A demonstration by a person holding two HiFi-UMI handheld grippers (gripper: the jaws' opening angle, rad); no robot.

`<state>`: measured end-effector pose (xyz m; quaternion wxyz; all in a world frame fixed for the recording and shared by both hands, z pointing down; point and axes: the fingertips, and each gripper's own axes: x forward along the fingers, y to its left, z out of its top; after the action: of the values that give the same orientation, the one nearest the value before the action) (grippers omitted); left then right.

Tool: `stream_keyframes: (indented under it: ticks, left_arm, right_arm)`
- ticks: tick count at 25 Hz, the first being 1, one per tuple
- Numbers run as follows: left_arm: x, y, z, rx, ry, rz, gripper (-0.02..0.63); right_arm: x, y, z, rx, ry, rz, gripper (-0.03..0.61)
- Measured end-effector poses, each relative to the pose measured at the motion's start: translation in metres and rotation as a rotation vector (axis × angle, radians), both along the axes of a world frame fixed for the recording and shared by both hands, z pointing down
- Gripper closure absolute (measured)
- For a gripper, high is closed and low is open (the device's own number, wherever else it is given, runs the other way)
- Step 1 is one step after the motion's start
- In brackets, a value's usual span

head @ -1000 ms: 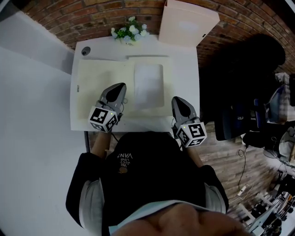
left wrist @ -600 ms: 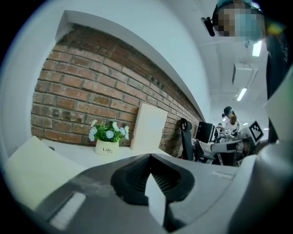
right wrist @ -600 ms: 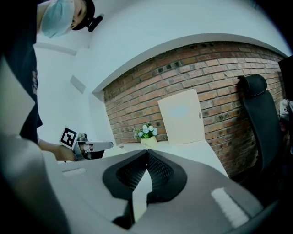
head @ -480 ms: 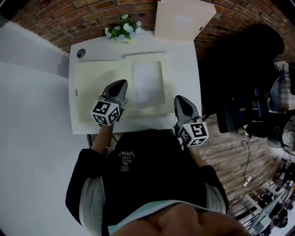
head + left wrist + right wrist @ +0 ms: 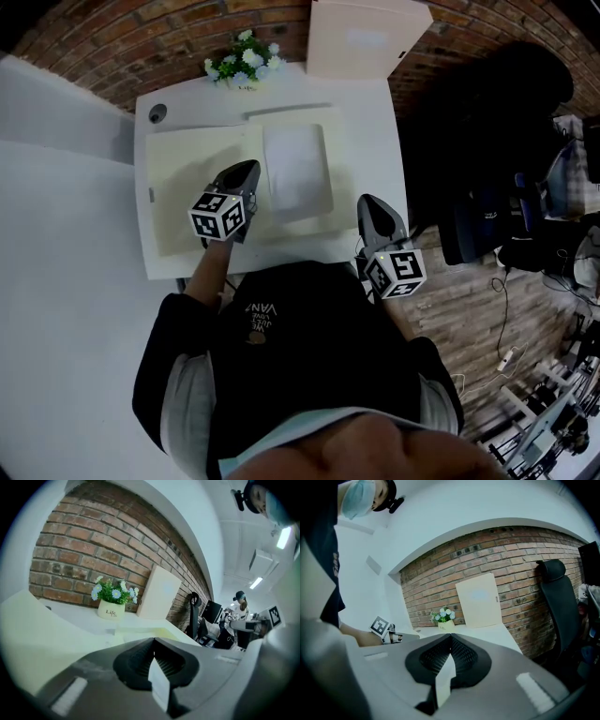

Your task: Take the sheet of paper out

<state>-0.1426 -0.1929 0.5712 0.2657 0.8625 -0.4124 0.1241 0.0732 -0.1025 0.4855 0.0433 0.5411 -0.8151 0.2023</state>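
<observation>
Backing onto red brick wall (image 5: 141,42), white table (image 5: 375,141), cream mat (image 5: 187,187); left gripper (image 5: 246,172) over mat, right gripper (image 5: 369,203) beside it, both closed, empty.

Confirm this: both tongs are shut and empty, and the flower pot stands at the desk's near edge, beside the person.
Not quite. The flower pot stands at the desk's far edge, by the brick wall, as the head view shows. The rest holds: left tongs and right tongs are both shut and empty.

brick wall (image 5: 169,37) | wood floor (image 5: 469,300) | white table (image 5: 380,159) | black chair (image 5: 555,597) | ceiling strip lights (image 5: 256,582)
</observation>
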Motion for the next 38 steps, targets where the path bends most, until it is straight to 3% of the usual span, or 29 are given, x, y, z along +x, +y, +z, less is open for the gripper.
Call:
stream_keyframes:
  ticks: [7, 10, 18, 28, 38]
  left_arm:
    - [0.008, -0.002, 0.039, -0.151, 0.006, 0.019, 0.577]
    - [0.008, -0.005, 0.054, -0.206, -0.001, 0.014, 0.526]
    - [0.007, -0.013, 0.071, -0.284, 0.036, -0.021, 0.457]
    - [0.018, -0.018, 0.079, -0.347, 0.064, -0.005, 0.454]
    - [0.023, -0.016, 0.095, -0.509, 0.058, -0.028, 0.454]
  right_arm:
    - [0.006, -0.002, 0.002, -0.005, 0.008, 0.015, 0.578]
    - [0.004, -0.004, 0.003, -0.007, 0.009, 0.013, 0.578]
    - [0.005, -0.006, 0.004, -0.017, 0.015, 0.011, 0.578]
    - [0.007, -0.009, 0.007, -0.020, 0.017, 0.012, 0.578]
    - [0.008, -0.012, 0.009, -0.019, 0.011, 0.008, 0.578]
